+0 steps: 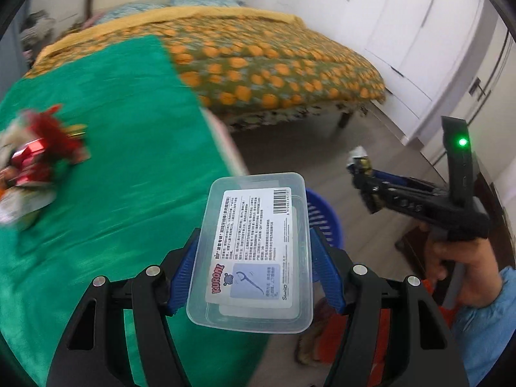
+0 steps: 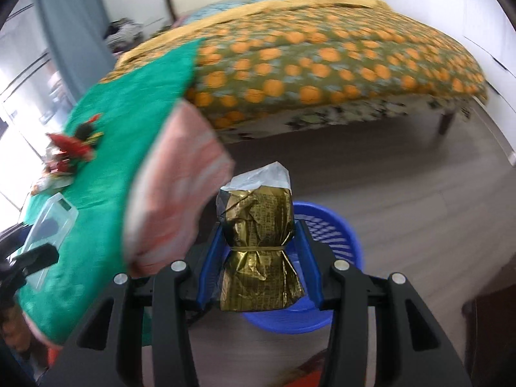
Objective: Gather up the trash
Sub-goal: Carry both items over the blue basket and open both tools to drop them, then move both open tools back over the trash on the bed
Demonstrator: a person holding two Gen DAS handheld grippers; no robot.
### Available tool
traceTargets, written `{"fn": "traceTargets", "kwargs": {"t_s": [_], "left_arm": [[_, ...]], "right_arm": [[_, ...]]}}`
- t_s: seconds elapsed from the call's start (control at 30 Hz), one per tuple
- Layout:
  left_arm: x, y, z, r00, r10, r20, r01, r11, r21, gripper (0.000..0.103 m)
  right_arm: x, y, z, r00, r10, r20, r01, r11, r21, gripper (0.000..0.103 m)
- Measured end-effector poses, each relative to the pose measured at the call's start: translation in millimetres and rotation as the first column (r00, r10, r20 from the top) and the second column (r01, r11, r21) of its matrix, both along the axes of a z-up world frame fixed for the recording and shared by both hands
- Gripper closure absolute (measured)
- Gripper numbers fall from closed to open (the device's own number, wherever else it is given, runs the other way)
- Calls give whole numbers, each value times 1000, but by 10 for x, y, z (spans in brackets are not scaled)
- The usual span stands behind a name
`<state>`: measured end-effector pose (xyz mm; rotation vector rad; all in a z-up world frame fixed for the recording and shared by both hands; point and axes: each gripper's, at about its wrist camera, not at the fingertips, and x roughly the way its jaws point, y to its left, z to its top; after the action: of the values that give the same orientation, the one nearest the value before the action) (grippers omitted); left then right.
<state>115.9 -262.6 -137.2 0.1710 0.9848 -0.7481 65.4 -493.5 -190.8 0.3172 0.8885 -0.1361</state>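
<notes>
The clear plastic floss-pick box (image 1: 254,251), label side up, sits clamped between the blue pads of the left gripper (image 1: 254,258), held in the air just past the edge of the green-covered table (image 1: 113,193), with the rim of the blue slatted waste basket (image 1: 325,209) showing right behind and below it. The gold foil packet (image 2: 258,245), cinched at its waist by a band and torn open at its top, is pinched in the same way by the right gripper (image 2: 259,251), which hangs directly over that basket (image 2: 325,232) on the wood-look floor. This looks like the drop-off step: both pieces are carried and the bin is underneath or nearly so. The next move calls for letting go over the opening, the right one first since it seems better centred, and shifting the left one a little further out from the table. More wrappers, red and white (image 1: 29,167), lie in a heap on the tablecloth, well apart. Both tools point forward and slightly down, toward the bed (image 2: 322,64).
</notes>
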Motion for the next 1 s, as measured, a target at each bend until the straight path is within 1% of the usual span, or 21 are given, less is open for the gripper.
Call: {"fn": "traceTargets", "kwargs": {"t_s": [0.1, 0.27, 0.4, 0.43, 0.47, 0.5, 0.57, 0.63, 0.67, 0.7, 0.77, 0.83, 0.87, 0.97, 1.0], "left_arm": [[28, -493, -242, 999, -21, -35, 22, 1000, 21, 38], [123, -1023, -613, 996, -34, -85, 38, 999, 39, 37], [196, -1256, -835, 996, -41, -85, 45, 998, 45, 37], [230, -1270, -864, 995, -42, -86, 46, 998, 40, 35], [249, -1299, -903, 995, -43, -85, 46, 998, 34, 25], [288, -1346, -922, 997, -32, -76, 34, 999, 29, 19], [333, -1352, -882, 998, -28, -64, 29, 1000, 11, 18], [320, -1318, -727, 999, -27, -39, 26, 999, -23, 12], [289, -1275, -608, 1000, -27, -4, 27, 998, -50, 7], [246, -1228, -484, 999, -23, 34, 25, 997, -69, 6], [169, -1122, -287, 996, -23, 85, 32, 994, -101, 5], [82, -968, -60, 991, -18, 133, 38, 989, -145, 5], [28, -854, 37, 988, -4, 157, 31, 985, -167, 5], [-100, -611, 146, 983, 39, 181, -2, 980, -201, 5], [-155, -489, 137, 985, 36, 166, 0, 978, -210, 5]], "right_arm": [[-28, -248, -176, 999, -39, -6, 39, 999, 37, 59], [-40, -524, -324, 997, -70, -12, 71, 992, 101, 59], [-25, -684, -389, 995, -103, -13, 104, 984, 142, 57], [-27, -704, -396, 994, -107, -10, 108, 983, 151, 55], [-25, -725, -402, 994, -113, -8, 113, 981, 156, 48], [-29, -758, -400, 992, -123, 0, 121, 979, 164, 32], [-69, -793, -356, 990, -141, 26, 134, 974, 185, 31], [-116, -825, -263, 986, -154, 63, 141, 973, 181, 31], [-146, -827, -209, 983, -162, 82, 146, 975, 166, 31], [-184, -818, -134, 980, -167, 111, 150, 978, 148, 31], [-250, -789, -1, 972, -169, 164, 151, 982, 117, 28], [-325, -704, 157, 961, -160, 225, 149, 987, 61, 21], [-346, -669, 200, 957, -157, 244, 153, 988, 39, 20], [-388, -503, 358, 942, -140, 305, 160, 986, -42, 17], [-398, -431, 410, 936, -130, 326, 162, 984, -72, 16]]}}
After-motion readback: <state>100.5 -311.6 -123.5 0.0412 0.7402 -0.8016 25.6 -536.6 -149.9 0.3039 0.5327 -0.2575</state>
